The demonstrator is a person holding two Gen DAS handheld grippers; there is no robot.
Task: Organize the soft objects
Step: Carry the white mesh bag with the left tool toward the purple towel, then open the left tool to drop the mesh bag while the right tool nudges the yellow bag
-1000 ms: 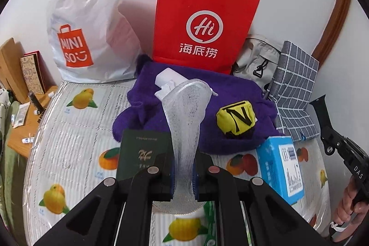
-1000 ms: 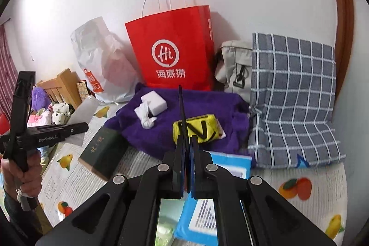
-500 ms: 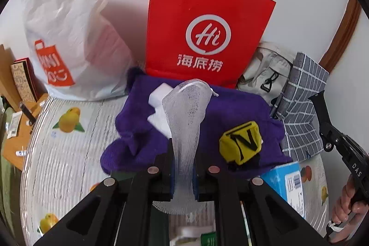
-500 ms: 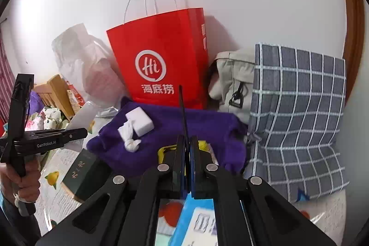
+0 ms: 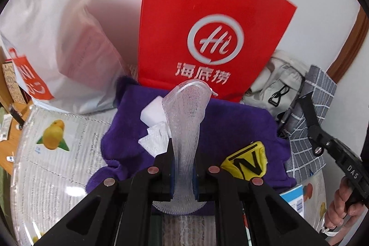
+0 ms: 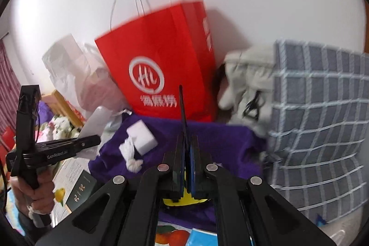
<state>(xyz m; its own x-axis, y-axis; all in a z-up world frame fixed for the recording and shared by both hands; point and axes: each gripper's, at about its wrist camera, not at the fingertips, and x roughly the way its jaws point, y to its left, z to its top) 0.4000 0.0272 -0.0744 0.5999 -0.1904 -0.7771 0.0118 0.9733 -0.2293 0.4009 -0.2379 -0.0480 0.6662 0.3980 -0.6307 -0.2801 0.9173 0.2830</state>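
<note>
My left gripper [image 5: 183,173] is shut on a white foam net sleeve [image 5: 186,117] that stands up between the fingers, above a purple fleece cloth [image 5: 230,128]. On the cloth lie a white block [image 5: 152,113], a crumpled white tissue [image 5: 153,142] and a yellow pouch with a black N [image 5: 248,161]. A red paper bag [image 5: 207,38] stands behind it. My right gripper [image 6: 187,167] is shut with a thin dark strip [image 6: 183,107] sticking up between its fingers, over the yellow pouch [image 6: 184,201]. The left gripper also shows in the right wrist view [image 6: 92,141].
A white Miniso plastic bag [image 5: 53,38] stands at the left of the red bag. A beige bag [image 5: 276,87] and a grey checked cushion [image 6: 322,126] lie at the right. A dark green booklet [image 6: 81,191] and a blue box [image 5: 296,196] lie on the fruit-print sheet [image 5: 53,153].
Both grippers have moved forward toward the red bag, which looks larger. The left still holds the net sleeve. The right wrist view is blurred by motion.
</note>
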